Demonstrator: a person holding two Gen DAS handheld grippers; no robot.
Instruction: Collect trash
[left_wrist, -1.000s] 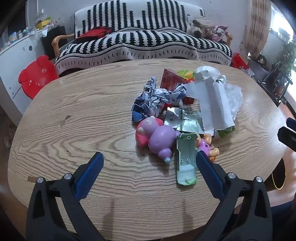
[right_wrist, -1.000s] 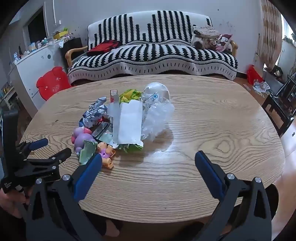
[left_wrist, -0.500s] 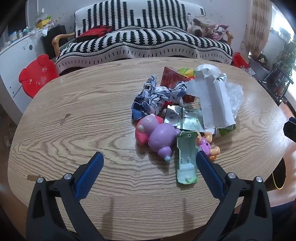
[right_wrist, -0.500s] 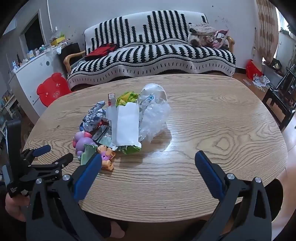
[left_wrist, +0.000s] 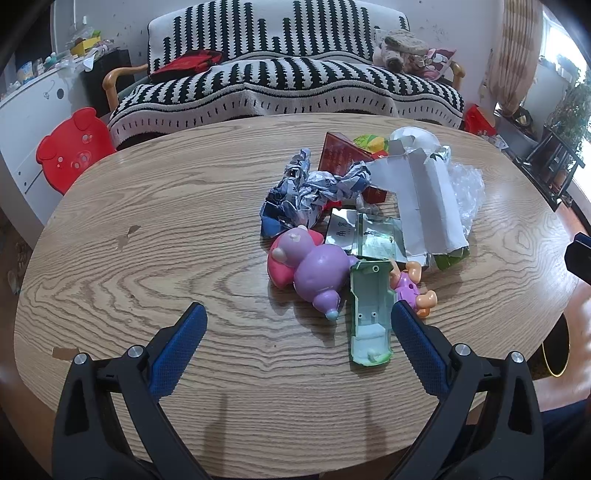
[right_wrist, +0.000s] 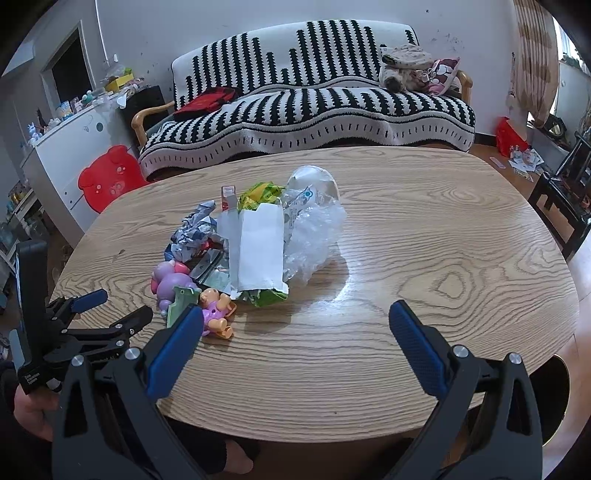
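Observation:
A heap of trash and toys lies on the oval wooden table (left_wrist: 147, 258). It holds crumpled printed paper (left_wrist: 306, 192), a flattened white carton (left_wrist: 424, 199), a red box (left_wrist: 338, 155), clear plastic wrap (right_wrist: 314, 236), a purple toy pig (left_wrist: 314, 269), a pale green plastic toy part (left_wrist: 371, 317) and a small pink figure (left_wrist: 410, 284). My left gripper (left_wrist: 297, 321) is open and empty, just short of the purple pig. My right gripper (right_wrist: 295, 321) is open and empty over bare table, to the right of the heap. The left gripper (right_wrist: 107, 306) also shows in the right wrist view.
A black-and-white striped sofa (left_wrist: 280, 81) stands behind the table. A red pig-shaped stool (left_wrist: 72, 151) and a white cabinet (right_wrist: 66, 155) are at the left. Dark chairs (right_wrist: 565, 192) stand at the right. A hand (right_wrist: 29, 410) holds the left gripper's handle.
Both grippers have eased back and up a little from the heap; the right view now sits slightly higher and more to the left. Nothing on the table moved.

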